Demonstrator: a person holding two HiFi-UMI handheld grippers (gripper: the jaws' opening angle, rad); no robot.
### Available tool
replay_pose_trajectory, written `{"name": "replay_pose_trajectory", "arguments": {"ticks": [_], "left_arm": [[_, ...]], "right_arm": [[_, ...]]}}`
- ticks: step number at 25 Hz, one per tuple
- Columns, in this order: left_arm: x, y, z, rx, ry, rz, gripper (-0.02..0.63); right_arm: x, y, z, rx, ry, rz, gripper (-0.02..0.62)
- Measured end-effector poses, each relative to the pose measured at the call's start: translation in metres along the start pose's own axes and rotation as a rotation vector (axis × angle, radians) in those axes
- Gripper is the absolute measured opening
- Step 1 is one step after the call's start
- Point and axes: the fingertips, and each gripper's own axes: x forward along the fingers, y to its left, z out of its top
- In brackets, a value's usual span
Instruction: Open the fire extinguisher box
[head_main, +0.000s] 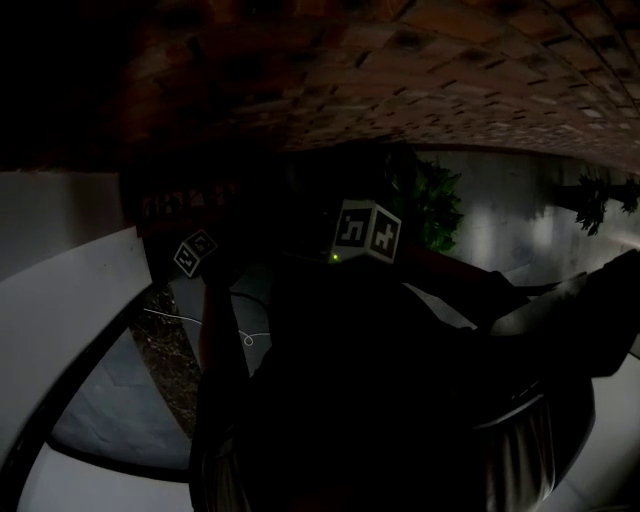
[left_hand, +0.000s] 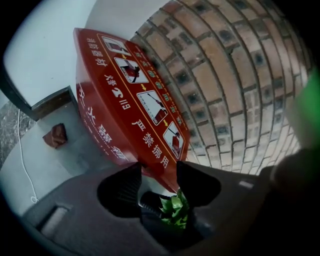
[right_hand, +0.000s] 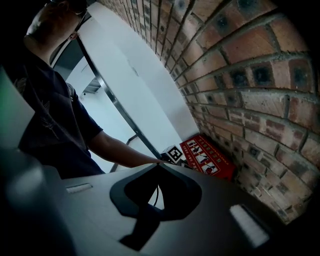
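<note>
Fire extinguisher box (left_hand: 131, 100), corner between parted left gripper (left_hand: 158, 169) jaws, head view dark

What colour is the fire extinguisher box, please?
Red, with white lettering and pictogram panels; the fire extinguisher box shows best in the left gripper view.
</note>
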Motion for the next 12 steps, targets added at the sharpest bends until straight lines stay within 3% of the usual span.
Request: {"name": "replay_pose_trajectory", "arguments": {"ticks": [5, 12], "left_arm": [[-0.013, -0.014, 0.004, -0.027, 0.007, -0.026, 0.227], [-0.027, -0.036, 0.008, 0.084, 0.038, -0.041, 0.227]], "right_arm": [[0.008, 0.001, 0.013, -0.017, -0.024, 0.012, 0.002], [0.017, 0.003, 0.030, -0.052, -0.039, 0.035, 0.002]]}}
